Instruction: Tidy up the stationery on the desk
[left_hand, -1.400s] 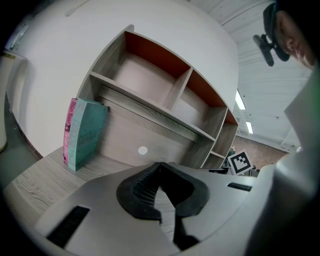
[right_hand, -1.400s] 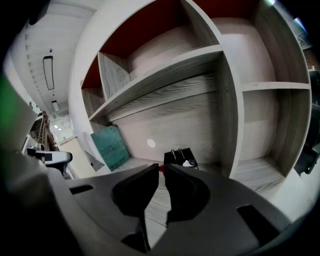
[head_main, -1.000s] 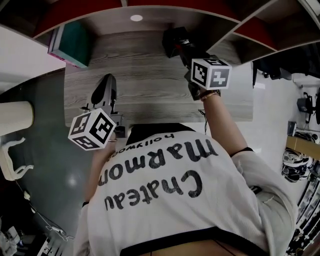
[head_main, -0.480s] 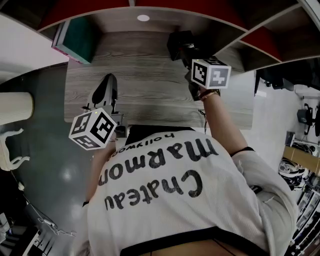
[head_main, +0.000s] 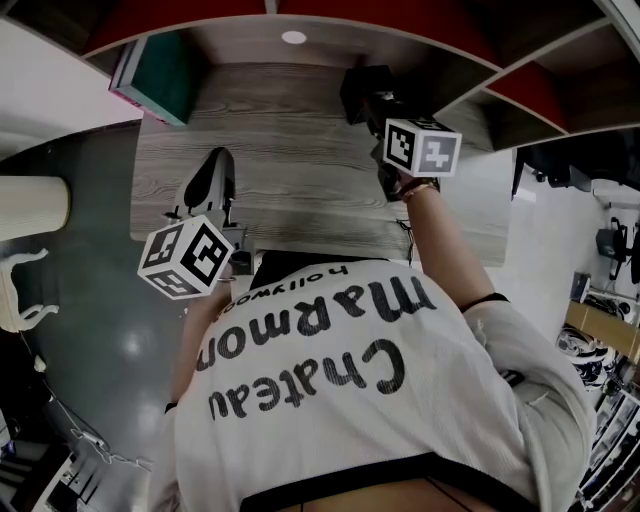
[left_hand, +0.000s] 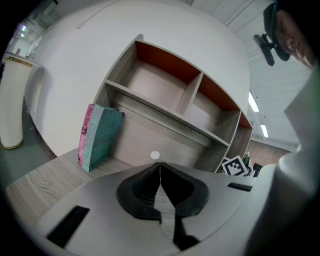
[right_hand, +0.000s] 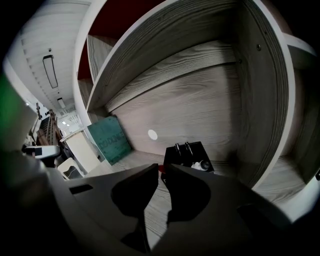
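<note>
Head view: left tongs (head_main: 218, 160) are hovering over the wooden surface (head_main: 290, 170), right tongs (head_main: 378, 105) pointing at the black box (head_main: 355, 85). Left gripper view: tongs pressing together, empty, book (left_hand: 100, 137) standing ahead. Right gripper view: tongs clamping a small red item (right_hand: 160, 169) just before the box.

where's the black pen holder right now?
Head view: the black pen holder sits at the desk's back right, under the shelf, just ahead of the right gripper; the teal book stands at the far left.
</note>
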